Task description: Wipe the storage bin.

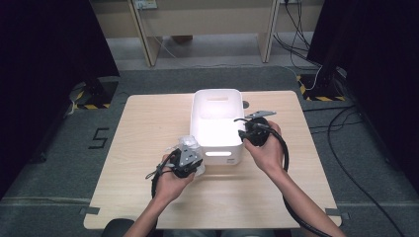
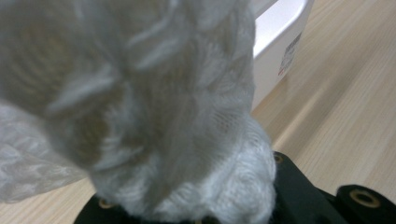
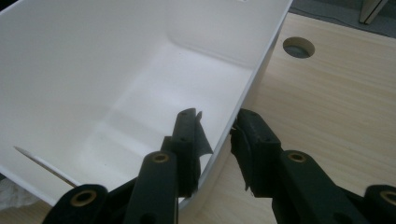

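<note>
Grey carpet floor around a light wood table (image 1: 148, 128); dark curtains at 9 and 3 o'clock, pale desk legs and cables at 12 o'clock.

Left side first: a "5" marking on the carpet at 9 o'clock of the table. Left hand (image 1: 170, 182) comes in from 6 o'clock, holding the left gripper (image 1: 187, 159) just beside the bin's near-left corner. Jaws are clamped on a white mesh bag (image 1: 190, 145), crumpled, bunched up above the gripper, touching or nearly touching the bin wall; can't tell which. In the left gripper view the mesh bag (image 2: 154, 116) sits right at the jaw base, netted fabric pinched down into it, with the bin's wall and a label at 2 o'clock and bare table at 4 o'clock.

Centre: white plastic bin (image 1: 217, 148), open top, standing upright mid-table, long axis running 6 to 12 o'clock, handle slot on the near wall. Inside looks bare and brightly lit.

Right: right hand (image 1: 267, 148) holds the right gripper (image 1: 245, 132) at the bin's right rim, around 3 o'clock of the bin. Right gripper view: right gripper (image 3: 217, 135) straddles the bin wall (image 3: 261, 56), one jaw inside, one outside, closed onto the rim. Round cable hole (image 3: 299, 46) in the table at 1 o'clock. Cable trails from the right gripper toward 5 o'clock.
</note>
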Demonstrator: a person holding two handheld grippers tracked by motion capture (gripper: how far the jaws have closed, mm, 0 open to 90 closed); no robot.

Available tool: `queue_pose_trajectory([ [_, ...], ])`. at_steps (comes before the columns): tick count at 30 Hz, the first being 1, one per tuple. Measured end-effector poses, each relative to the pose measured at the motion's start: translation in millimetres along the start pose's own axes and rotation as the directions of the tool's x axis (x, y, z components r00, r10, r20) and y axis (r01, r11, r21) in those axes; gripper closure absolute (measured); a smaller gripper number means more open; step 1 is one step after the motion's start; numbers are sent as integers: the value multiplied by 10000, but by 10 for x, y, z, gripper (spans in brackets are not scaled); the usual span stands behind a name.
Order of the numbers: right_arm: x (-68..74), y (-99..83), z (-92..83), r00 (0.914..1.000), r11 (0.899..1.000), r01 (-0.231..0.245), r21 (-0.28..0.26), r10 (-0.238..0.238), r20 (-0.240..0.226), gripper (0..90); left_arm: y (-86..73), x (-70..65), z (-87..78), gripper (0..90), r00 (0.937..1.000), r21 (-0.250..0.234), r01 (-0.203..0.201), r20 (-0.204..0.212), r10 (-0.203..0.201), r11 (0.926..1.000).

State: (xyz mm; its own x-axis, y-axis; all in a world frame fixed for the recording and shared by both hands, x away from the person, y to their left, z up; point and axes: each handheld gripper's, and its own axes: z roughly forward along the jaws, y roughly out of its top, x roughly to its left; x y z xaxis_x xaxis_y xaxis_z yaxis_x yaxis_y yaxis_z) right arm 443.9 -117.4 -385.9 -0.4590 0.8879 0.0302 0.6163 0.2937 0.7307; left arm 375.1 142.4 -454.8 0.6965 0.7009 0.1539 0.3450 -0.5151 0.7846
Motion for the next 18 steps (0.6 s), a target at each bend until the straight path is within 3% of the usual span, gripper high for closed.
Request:
queue_pose_trajectory([
  [18,0,0,-1,10000,10000,81,-5,-81,13,699,-117,-21,156,817,10000,557,-20,15,19,9984],
])
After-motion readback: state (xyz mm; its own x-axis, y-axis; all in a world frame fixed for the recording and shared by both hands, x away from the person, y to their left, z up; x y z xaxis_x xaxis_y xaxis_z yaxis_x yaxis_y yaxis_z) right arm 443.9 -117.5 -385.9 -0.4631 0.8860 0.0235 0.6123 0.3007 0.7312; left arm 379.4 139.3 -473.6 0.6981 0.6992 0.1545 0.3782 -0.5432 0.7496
